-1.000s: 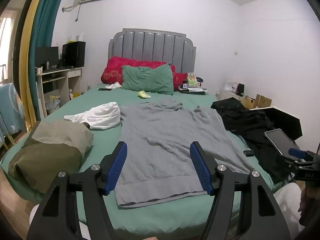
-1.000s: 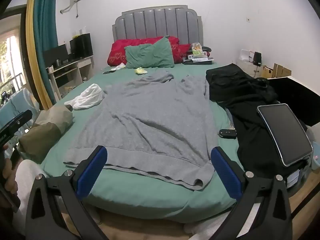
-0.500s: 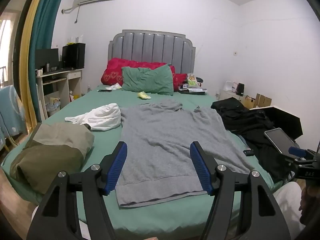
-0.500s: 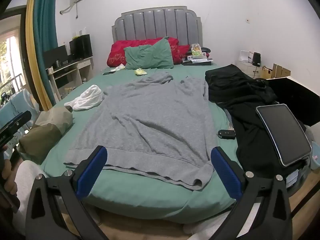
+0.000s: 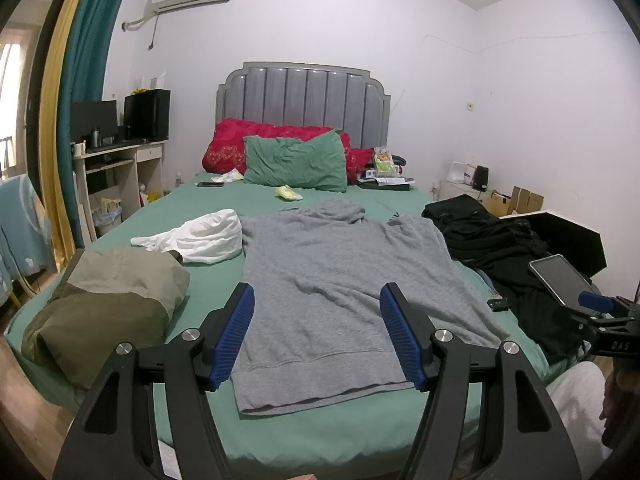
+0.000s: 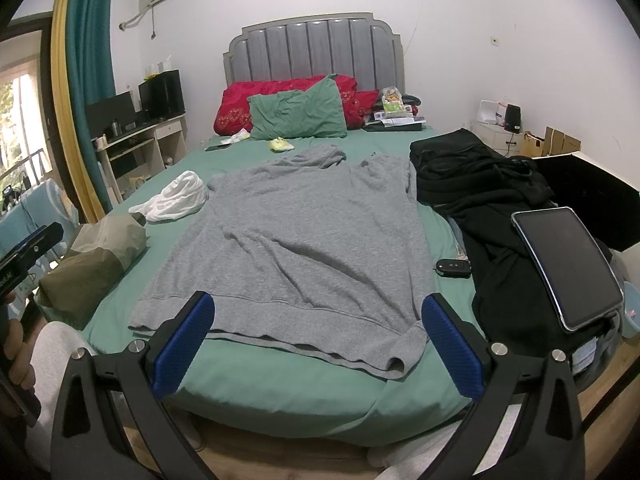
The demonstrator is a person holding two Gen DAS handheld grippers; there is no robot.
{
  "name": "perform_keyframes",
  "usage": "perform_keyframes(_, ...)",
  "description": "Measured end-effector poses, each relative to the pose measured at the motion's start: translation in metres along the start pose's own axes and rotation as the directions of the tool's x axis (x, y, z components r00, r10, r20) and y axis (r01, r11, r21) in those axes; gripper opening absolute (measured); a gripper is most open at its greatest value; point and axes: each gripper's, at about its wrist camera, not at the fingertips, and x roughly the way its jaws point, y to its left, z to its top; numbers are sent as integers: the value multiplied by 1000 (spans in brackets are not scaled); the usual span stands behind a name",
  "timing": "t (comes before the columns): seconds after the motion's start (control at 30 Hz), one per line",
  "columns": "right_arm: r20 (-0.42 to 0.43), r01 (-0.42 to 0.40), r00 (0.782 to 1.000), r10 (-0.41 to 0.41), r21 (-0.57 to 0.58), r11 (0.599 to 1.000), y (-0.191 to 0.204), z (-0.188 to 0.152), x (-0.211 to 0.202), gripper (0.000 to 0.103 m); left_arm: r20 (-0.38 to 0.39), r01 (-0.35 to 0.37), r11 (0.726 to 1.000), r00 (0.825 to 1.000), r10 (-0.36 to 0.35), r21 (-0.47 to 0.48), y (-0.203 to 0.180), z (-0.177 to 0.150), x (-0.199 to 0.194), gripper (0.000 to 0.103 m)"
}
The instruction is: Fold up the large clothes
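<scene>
A large grey hooded sweatshirt (image 5: 336, 280) lies spread flat on the green bed (image 5: 320, 432), hood toward the headboard and hem toward me; it also shows in the right wrist view (image 6: 296, 236). My left gripper (image 5: 318, 336) is open and empty, held above the hem near the foot of the bed. My right gripper (image 6: 318, 344) is open wide and empty, also over the hem (image 6: 280, 328). Both hang in the air, apart from the cloth.
A white garment (image 5: 200, 236) and a folded olive bundle (image 5: 104, 308) lie at left. Black clothes (image 6: 480, 184), a tablet (image 6: 568, 264) and a car key (image 6: 452, 268) lie at right. Pillows (image 5: 296, 160) sit at the headboard; a desk (image 5: 116, 160) stands left.
Both views have shifted only slightly. The sweatshirt lies as before and both grippers stay open.
</scene>
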Motion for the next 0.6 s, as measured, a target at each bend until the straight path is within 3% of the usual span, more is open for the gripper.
perform_keyframes(0.6, 10, 3, 1000, -3, 0, 1000, -2, 4, -7, 102, 24, -10, 1000, 1000, 10, -1, 1, 5, -7, 68)
